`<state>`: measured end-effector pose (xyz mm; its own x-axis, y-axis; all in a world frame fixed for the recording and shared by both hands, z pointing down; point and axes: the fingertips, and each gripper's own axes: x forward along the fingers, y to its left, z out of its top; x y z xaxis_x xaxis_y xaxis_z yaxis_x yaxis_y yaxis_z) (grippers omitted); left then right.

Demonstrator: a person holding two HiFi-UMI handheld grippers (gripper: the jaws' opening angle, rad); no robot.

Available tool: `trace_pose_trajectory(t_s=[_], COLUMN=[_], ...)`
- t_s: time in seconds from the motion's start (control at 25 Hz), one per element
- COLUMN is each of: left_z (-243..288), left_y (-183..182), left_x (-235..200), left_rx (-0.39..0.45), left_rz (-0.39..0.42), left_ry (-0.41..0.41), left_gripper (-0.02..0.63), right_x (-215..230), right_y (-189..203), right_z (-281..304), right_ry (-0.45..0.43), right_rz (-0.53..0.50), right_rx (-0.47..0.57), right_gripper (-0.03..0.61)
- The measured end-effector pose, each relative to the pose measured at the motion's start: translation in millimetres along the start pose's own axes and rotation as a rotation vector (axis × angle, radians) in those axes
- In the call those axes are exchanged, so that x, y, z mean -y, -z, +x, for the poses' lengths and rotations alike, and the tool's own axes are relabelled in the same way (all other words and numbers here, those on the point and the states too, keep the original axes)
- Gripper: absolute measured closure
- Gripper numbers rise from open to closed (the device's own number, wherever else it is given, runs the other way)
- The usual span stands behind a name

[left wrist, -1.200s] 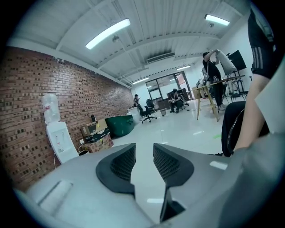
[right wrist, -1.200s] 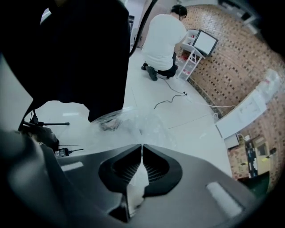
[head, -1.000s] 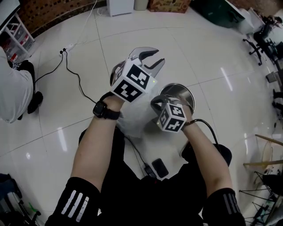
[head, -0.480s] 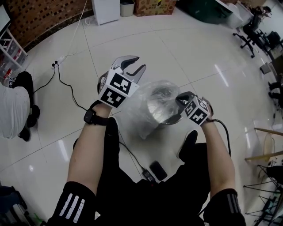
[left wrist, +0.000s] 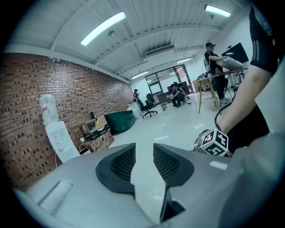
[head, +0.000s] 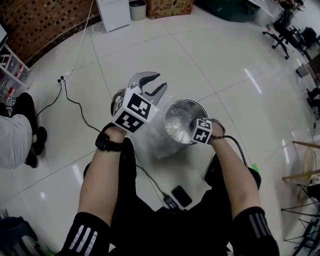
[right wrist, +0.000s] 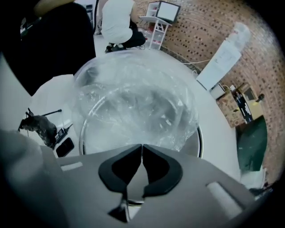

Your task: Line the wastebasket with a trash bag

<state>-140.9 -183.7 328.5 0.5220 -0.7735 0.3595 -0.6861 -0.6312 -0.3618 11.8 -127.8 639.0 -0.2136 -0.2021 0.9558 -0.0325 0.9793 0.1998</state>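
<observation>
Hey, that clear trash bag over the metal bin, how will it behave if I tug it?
Probably floppy: the trash bag billows and wrinkles over the wastebasket, holding no shape. Likely very light and slippery, since it is glossy, see-through film. Being that thin, it might tear if snagged.

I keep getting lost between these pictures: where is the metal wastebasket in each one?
Head view: wastebasket at the centre.
Left gripper view: not in it.
Right gripper view: fills the middle, under the clear bag.
Shared landmark: white water cooler by the brick wall, in all three.
</observation>
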Motion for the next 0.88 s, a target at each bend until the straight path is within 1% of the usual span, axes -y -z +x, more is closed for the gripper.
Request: trace_pose_trajectory(t_s=[0.08, 0.16, 0.32, 0.4, 0.6, 0.76, 0.88], left_z=[4, 9, 16, 15, 13, 17, 16], left_y=[6, 17, 50, 59, 58, 59, 63], left_x=[2, 3, 0, -5, -10, -6, -7], left_rx=[-0.027, -0.078, -0.226, -0.262, -0.28, -0.286, -0.29], left_rz=[0.009, 0.0, -0.066, -0.09, -0.133, -0.127, -0.125], left_ry=[0.012, 0.025, 0.028, 0.015, -0.01, 0.004, 0.007], left_gripper=[0.495, 0.495, 0.495, 0.495, 0.495, 0.495, 0.495], right_x=[0, 2, 5, 2, -10, -15, -25], right_y=[-3, -5, -6, -7, -5, 7, 4], right_z=[17, 31, 59, 73, 102, 122, 138], right_ry=[-0.021, -0.05, -0.127, -0.157, -0.23, -0.264, -0.317], right_rz=[-0.051, -0.071, -0.04, -0.038, -0.018, 0.027, 0.04], right_rx=[-0.028, -0.045, -0.071, -0.085, -0.111, -0.167, -0.156], right_gripper=[0.56, 0.56, 0.56, 0.56, 0.56, 0.56, 0.558])
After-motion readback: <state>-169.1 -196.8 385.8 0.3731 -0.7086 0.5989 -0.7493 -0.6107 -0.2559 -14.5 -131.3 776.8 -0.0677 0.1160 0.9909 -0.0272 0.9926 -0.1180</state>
